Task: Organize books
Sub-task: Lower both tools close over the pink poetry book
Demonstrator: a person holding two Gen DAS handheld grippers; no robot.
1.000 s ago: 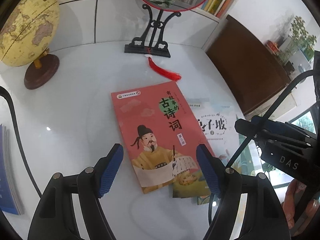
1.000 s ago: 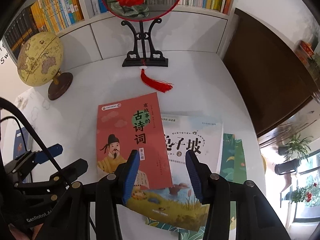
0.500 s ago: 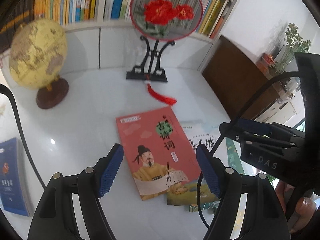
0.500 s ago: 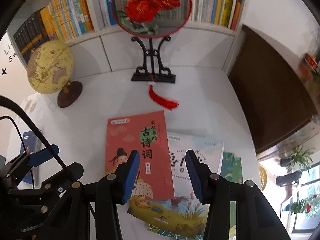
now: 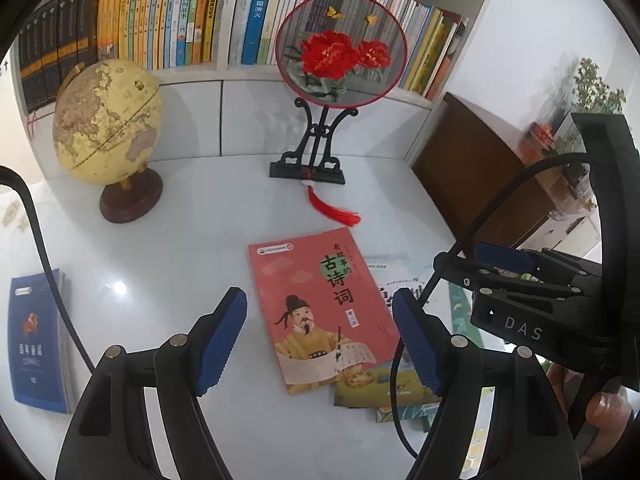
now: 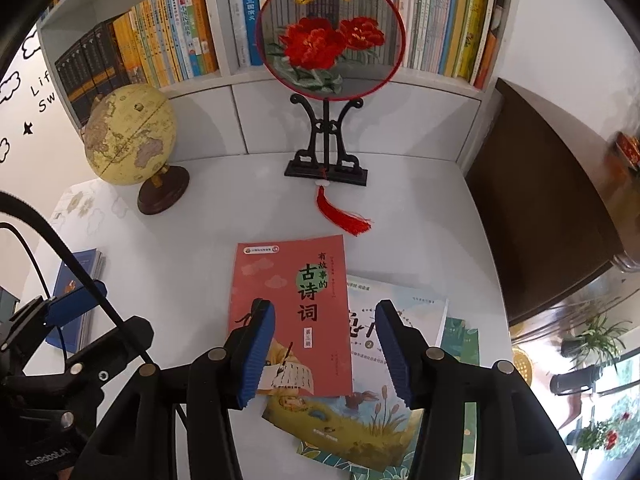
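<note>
Both grippers hang above the white desk (image 5: 168,248), tilted down toward a loose pile of books w/ nothing between the pads. The left gripper (image 5: 318,344) has its jaws spread wide and empty; the right gripper (image 6: 326,354) is narrower, jaws opening, also empty, w/ only the books far below showing through the gap. The red book (image 6: 290,312) lies flat, face up, near the desk's middle, just in front of the red tassel (image 6: 344,214) of the fan stand (image 6: 326,168). Its right edge overlaps a white book (image 6: 400,320), which in turn sits on one or more green books (image 6: 464,340) at the desk's right side; how many are under there I can't tell. A blue book (image 5: 38,340) lies well apart at the left edge, past the globe (image 5: 108,124). The shelf (image 6: 320,76) at the back is already packed w/ upright books. Judging by this, the step in hand looks like an approach or re-aim: nothing gripped yet, pile not squared up. Next move prob. calls for dropping one gripper to the red book's free edge, since it's on top, and getting a pad under the thin cover. Flat book on a smooth desk is hard to pinch, so sliding it toward the desk edge or lifting a corner w/ the other gripper's help may be needed. Risk: dragging the white book along.
</note>
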